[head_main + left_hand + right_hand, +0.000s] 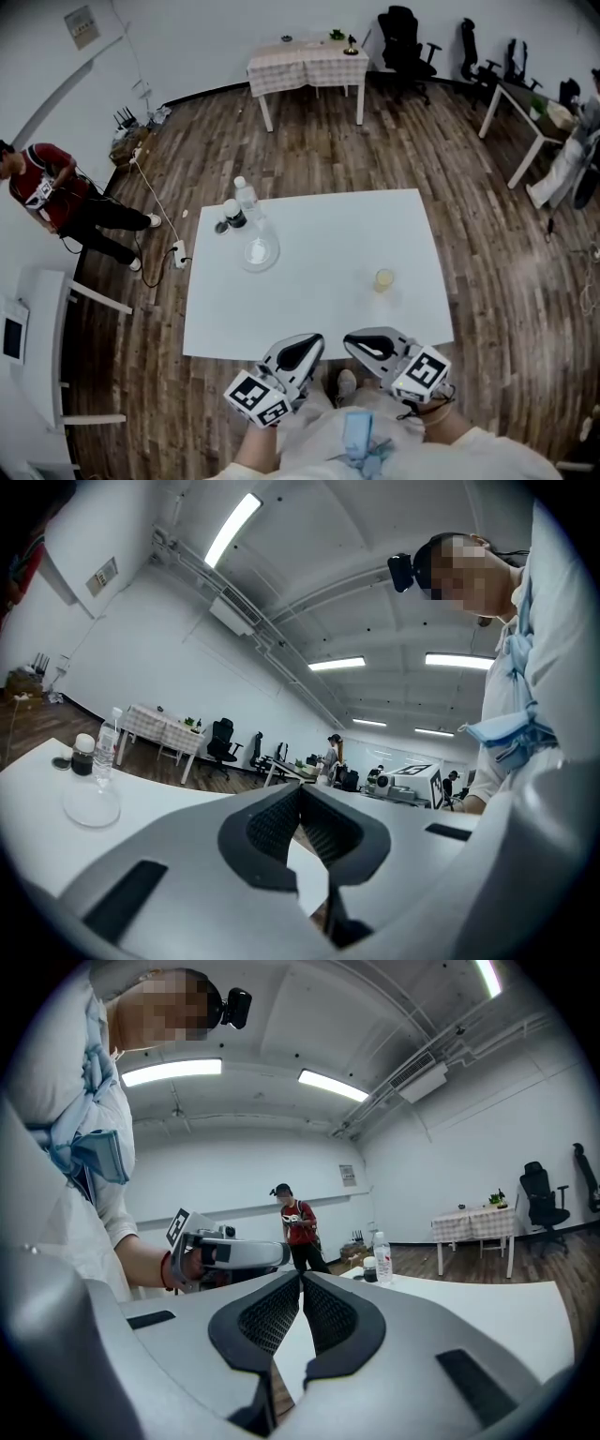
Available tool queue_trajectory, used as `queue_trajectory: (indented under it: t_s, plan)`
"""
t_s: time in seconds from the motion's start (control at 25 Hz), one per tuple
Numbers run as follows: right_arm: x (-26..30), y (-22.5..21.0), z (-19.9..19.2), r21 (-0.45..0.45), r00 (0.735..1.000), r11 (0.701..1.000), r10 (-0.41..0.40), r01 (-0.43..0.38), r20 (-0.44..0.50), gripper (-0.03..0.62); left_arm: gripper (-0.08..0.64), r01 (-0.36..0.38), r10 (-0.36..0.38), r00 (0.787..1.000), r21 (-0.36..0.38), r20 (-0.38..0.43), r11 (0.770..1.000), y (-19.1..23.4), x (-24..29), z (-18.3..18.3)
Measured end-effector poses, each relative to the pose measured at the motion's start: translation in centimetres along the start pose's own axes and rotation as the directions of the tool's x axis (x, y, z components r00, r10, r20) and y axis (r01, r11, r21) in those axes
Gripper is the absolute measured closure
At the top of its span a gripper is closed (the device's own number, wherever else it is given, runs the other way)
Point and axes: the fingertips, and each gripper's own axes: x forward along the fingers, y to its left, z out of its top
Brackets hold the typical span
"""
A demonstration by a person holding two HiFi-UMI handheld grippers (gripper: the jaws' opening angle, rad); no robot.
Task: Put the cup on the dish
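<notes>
The task is not yet getting under way: the left gripper [314,342] and right gripper [354,342] are hovering closed and empty, the cup [384,279] is standing just beyond the right gripper, and the dish [258,251] is lying farther off beyond the left gripper.

1. The smooth, pale grey plastic left gripper [314,339] and its twin, the right gripper [351,340], each taper to a rounded nose.
2. Black, finely ribbed rubber pads [272,1316] line the jaws inside black surrounds.
3. A white cube with black square markers [258,398] caps the near end of each gripper.
4. The person wears a white top [309,450] with sleeves that leave the forearms bare.
5. A light-blue face mask [359,438] hangs at the chest.
6. A thin red band [163,1272] circles the left wrist.
7. A small black camera [234,1007] sits on the head.
</notes>
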Motion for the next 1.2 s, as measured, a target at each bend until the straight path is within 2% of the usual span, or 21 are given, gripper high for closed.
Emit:
queue_trajectory:
  t_s: [0.6, 0.96, 1.2]
  plan:
    - [4.5, -1.8, 1.5, 0.028, 0.993, 0.993, -0.113, 0.112, 0.032, 0.56, 0.558, 0.087, -0.087, 0.995, -0.005, -0.053, 0.996, 5.2, -0.3, 1.8]
    - [4.3, -4.4, 0.4, 0.028, 0.98, 0.98, -0.197, 0.196, 0.024, 0.56, 0.558, 0.117, -0.119, 0.988, -0.028, -0.094, 0.993, 6.7, 1.3, 0.6]
    - [2.6, -6.7, -1.3, 0.06, 0.964, 0.962, -0.266, 0.265, 0.008, 0.56, 0.558, 0.119, -0.123, 0.984, -0.042, -0.126, 0.992, 7.4, 2.2, -0.8]
